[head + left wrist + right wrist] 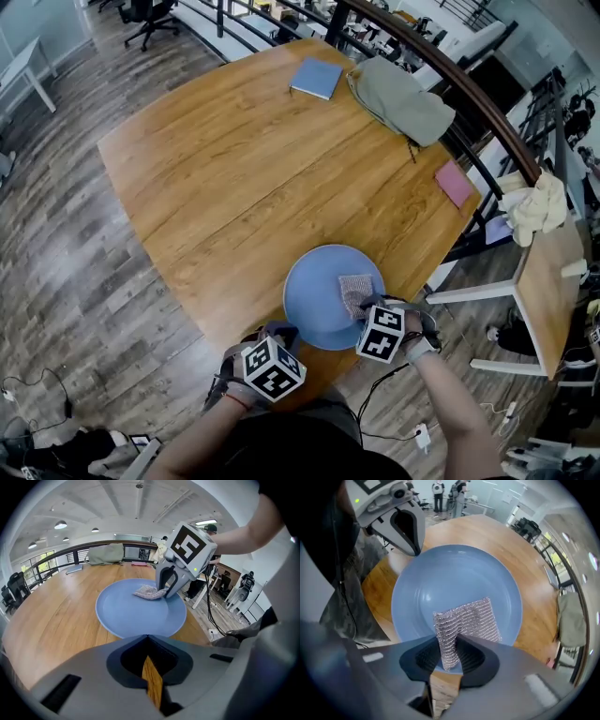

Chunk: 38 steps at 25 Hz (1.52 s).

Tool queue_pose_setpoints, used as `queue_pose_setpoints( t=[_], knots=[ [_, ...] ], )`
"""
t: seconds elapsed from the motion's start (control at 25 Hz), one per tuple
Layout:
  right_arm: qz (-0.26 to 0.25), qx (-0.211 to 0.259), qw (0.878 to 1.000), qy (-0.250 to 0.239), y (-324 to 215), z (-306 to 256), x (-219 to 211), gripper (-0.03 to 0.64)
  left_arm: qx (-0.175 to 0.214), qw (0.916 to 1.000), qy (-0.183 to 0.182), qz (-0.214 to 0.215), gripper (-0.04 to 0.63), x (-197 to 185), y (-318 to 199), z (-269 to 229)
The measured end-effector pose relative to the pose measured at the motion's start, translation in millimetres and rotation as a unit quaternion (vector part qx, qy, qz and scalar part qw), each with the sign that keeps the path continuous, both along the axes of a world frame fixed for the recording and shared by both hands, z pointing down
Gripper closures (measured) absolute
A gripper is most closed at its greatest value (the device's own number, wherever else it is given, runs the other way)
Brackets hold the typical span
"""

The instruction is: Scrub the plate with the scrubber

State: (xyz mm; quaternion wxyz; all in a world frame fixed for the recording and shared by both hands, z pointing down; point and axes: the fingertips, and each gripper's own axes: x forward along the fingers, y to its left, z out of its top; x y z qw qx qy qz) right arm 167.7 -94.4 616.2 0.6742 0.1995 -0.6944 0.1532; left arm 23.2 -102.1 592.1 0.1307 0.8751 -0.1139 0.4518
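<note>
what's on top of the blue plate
A silvery mesh scrubber rests on the blue plate, one edge pinched in the right tool. The plate surface under the scrubber is covered, so it can't be seen.

Wears a dark top (281, 452), forearms bare, with a thin red band (236, 402) at the left wrist and a pale strap (422, 348) at the right. On the left gripper (281, 332) and the right gripper (362, 306), grey moulded shells, smooth and rounded. Atop each, a white cube (273, 368) printed with black square markers on every visible face. Tapers at the front to two curved grey jaws, with a dark ribbed hollow at their root. Shows a small green light (194, 568) on the side of the right shell, and another on the left. Has black slots (63, 692) sunk in the broad shell. Trails a thin black cable (211, 615) below the right gripper.
</note>
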Motion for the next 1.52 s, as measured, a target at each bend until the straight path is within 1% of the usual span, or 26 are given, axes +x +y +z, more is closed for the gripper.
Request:
queue_pose_setpoints(
  t=[0.08,0.16,0.28,0.36,0.44,0.64,0.92,1.0,1.08,1.16,1.36,1.52],
  knots=[
    [0.051,-0.025,0.998,-0.012,10.6,-2.4,-6.1,0.514,0.002,1.0,0.001,0.0,0.597,0.9,-1.9,-0.4],
    [0.096,-0.045,0.994,-0.029,18.4,-5.6,-15.2,0.514,0.002,1.0,0.002,0.0,0.597,1.6,-3.5,-0.9],
    [0.153,-0.075,0.983,-0.069,30.2,-10.9,-35.3,0.514,0.002,1.0,0.002,0.006,0.597,2.6,-4.0,-1.1],
    [0.178,-0.089,0.975,-0.097,33.8,-13.4,-48.8,0.514,0.003,0.9999,0.002,0.011,0.597,3.3,-4.9,-1.4],
    [0.191,-0.094,0.97,-0.12,32.9,-15.0,-60.6,0.514,0.003,0.9999,0.003,0.014,0.597,3.2,-5.1,-1.6],
    [0.218,-0.111,0.951,-0.189,27.7,-14.3,-94.5,0.514,0.004,0.9996,0.006,0.026,0.597,3.4,-4.3,-1.6],
    [0.238,-0.125,0.933,-0.238,15.1,-10.4,-113.3,0.514,0.0,0.9994,0.011,0.032,0.597,3.8,-2.9,-1.3],
    [0.243,-0.12,0.926,-0.262,8.1,-11.1,-117.7,0.514,0.0,0.9995,0.01,0.031,0.597,3.7,-3.8,-0.8],
    [0.253,-0.11,0.915,-0.295,0.5,-12.6,-122.4,0.514,-0.002,0.9995,0.011,0.03,0.597,4.2,-4.1,-0.5],
    [0.255,-0.094,0.906,-0.324,-6.5,-14.9,-126.4,0.514,-0.005,0.9995,0.01,0.03,0.597,4.1,-4.1,-0.1],
    [0.246,-0.033,0.896,-0.368,-27.1,-19.6,-130.4,0.514,-0.029,0.9991,0.013,0.028,0.597,2.5,-7.7,2.0],
    [0.245,0.023,0.886,-0.392,-39.7,-27.2,-125.4,0.514,-0.055,0.9977,0.039,-0.008,0.598,2.6,-11.2,-0.3]
  ],
)
